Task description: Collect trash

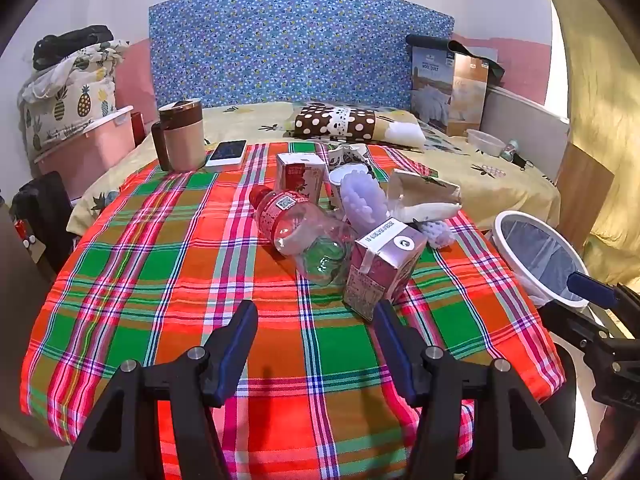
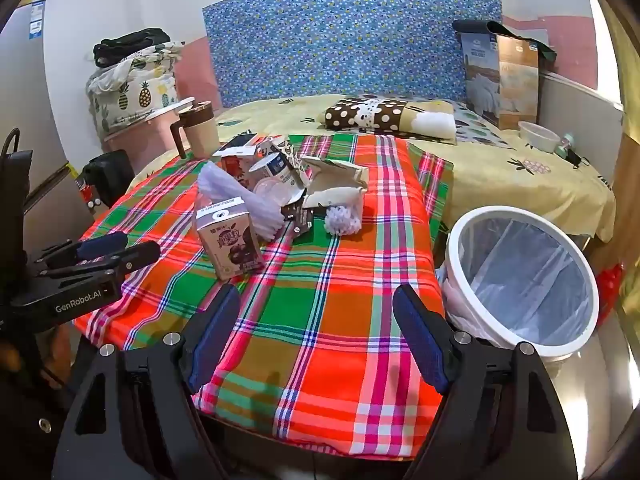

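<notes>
Both my left gripper (image 1: 316, 312) and right gripper (image 2: 316, 300) gape wide, empty — the purple carton (image 1: 380, 268) near the table's (image 1: 160, 280) right edge looks light, crushable; I'd pinch its flat sides.

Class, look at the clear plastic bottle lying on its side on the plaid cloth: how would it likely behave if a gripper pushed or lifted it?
The plastic bottle looks empty, so probably light. Lying on its side, it may roll when nudged. Its thin clear wall would likely dent under a squeeze.
</notes>
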Available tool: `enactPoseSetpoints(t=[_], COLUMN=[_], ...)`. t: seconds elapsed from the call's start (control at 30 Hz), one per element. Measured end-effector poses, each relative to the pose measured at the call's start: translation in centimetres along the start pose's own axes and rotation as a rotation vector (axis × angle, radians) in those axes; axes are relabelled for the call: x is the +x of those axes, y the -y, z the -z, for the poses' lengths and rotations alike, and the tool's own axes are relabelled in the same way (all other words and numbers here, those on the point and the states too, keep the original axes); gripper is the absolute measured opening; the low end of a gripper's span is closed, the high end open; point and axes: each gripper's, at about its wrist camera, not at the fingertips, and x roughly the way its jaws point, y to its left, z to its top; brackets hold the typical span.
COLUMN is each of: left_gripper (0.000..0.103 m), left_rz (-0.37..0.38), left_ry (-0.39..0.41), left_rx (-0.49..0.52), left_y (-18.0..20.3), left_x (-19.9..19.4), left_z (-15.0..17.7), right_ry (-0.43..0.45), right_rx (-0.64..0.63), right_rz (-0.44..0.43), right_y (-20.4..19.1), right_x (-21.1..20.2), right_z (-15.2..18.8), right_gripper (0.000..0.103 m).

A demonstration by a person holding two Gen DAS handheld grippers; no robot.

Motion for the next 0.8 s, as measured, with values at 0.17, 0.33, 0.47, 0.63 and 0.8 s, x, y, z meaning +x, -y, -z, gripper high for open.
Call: enactPoseSetpoints(t=[0.17, 0.33, 0.47, 0.63, 0.8], left_gripper=[0.060, 0.060, 0.060, 0.060, 0.060], left_rz=[-0.007, -0.008, -0.010, -0.010, -0.008], left_ry=[0.006, 0.005, 0.004, 0.005, 0.006], left_rx=[0.010, 0.010, 0.007, 0.013, 0.012], left_y=[0.29, -0.37, -0.02, 0.37, 0.32], left_x=[-0.44, -0.58, -0.63, -0.63, -0.63], left_z=[-0.07, -0.20, 0.02, 0.11, 0.13], right_ry=[-0.003, 0.000, 0.001, 0.003, 0.002], right_rx=[-0.004, -0.006, -0.006, -0.006, -0.006], right_rz=[0.004, 0.003, 0.004, 0.005, 0.004], right_y=[-0.09, 0.05, -0.13, -0.19, -0.18], right_x=[0.00, 0.04, -0.02, -0.23, -0.22], right_z=[0.02, 0.10, -0.05, 0.00, 0.08], right_gripper=[0.080, 0.080, 0.080, 0.080, 0.080])
